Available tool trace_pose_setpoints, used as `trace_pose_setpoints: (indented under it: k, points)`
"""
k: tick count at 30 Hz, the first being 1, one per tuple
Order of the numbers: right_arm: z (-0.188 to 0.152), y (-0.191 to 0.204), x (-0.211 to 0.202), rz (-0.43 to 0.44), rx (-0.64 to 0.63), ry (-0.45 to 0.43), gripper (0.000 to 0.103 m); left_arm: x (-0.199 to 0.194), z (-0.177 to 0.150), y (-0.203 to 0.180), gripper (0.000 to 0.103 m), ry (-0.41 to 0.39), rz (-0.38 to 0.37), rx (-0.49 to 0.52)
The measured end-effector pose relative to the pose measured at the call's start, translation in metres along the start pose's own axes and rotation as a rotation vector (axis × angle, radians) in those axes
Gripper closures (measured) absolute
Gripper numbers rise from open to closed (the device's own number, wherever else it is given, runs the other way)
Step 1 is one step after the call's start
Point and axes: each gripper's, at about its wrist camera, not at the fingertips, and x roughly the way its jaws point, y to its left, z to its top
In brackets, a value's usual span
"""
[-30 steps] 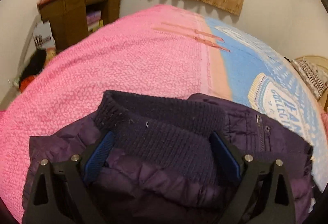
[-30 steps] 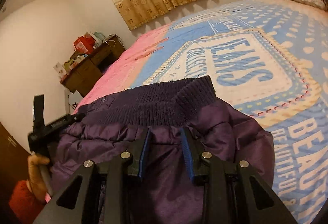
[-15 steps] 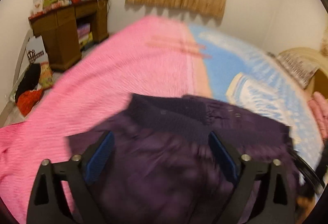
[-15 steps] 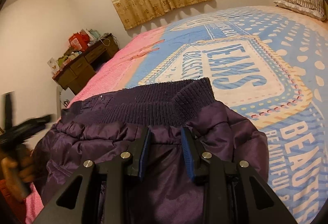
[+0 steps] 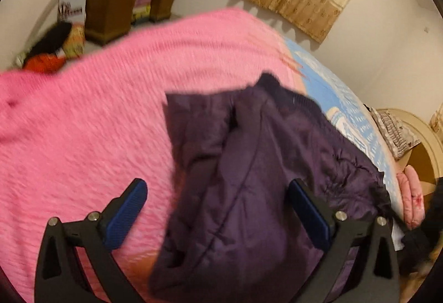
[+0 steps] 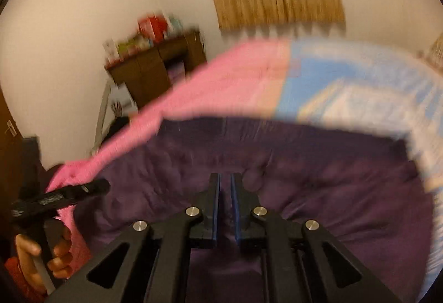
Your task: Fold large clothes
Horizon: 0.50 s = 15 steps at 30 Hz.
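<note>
1. R gripper [image 6: 224,189]: jaws nearly together, nothing between, above purple jacket [image 6: 304,178]
2. L gripper [image 5: 218,208]: jaws wide apart, over jacket's edge, not gripping
3. Jacket lying crumpled on bed [image 5: 83,114], across pink/blue covers

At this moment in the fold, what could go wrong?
1. The right gripper looks shut with nothing visibly between its fingers; it may have lost the purple jacket.
2. The left gripper is wide open over the jacket's edge, so the bundle could unfold.
3. Both views are blurred; a regrasp may miss.
</note>
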Motion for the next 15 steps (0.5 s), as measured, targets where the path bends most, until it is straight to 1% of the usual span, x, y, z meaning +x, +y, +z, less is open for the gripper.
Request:
trace_pose_setpoints:
  k: [1, 2, 3, 5, 6, 11, 12, 13, 14, 15]
  points:
    - [-0.010, -0.003, 0.018, -0.017, -0.005, 0.036, 0.097, 0.006, -0.002, 0.004, 0.000, 0.028, -0.035, -0.025]
    - [-0.021, -0.010, 0.025, 0.013, -0.009, -0.005, 0.097, 0.009, -0.003, 0.007, 0.000, 0.028, -0.057, -0.057]
    - [-0.021, -0.018, 0.023, 0.052, 0.026, -0.018, 0.097, 0.007, -0.004, 0.008, 0.000, 0.003, -0.066, -0.069]
    - [-0.020, -0.028, 0.022, 0.094, 0.070, -0.014, 0.097, 0.008, -0.005, 0.002, 0.000, -0.016, -0.061, -0.028]
    - [-0.021, -0.028, 0.021, 0.098, 0.070, -0.017, 0.097, 0.009, -0.006, 0.000, 0.000, -0.026, -0.057, -0.009]
    - [-0.023, -0.029, 0.021, 0.097, 0.065, -0.026, 0.097, 0.010, -0.010, -0.005, 0.000, -0.064, -0.076, -0.027]
    - [-0.023, -0.030, 0.020, 0.100, 0.066, -0.026, 0.097, 0.010, -0.012, -0.006, 0.002, -0.068, -0.092, -0.024]
    - [-0.023, -0.031, 0.019, 0.103, 0.068, -0.027, 0.097, 0.012, -0.011, -0.009, 0.009, -0.070, -0.110, -0.019]
    - [-0.024, -0.033, 0.022, 0.107, 0.071, -0.027, 0.097, 0.013, -0.011, -0.012, 0.023, -0.067, -0.148, -0.013]
    - [-0.025, -0.034, 0.021, 0.113, 0.075, -0.028, 0.097, 0.012, -0.011, -0.013, 0.029, -0.072, -0.151, -0.016]
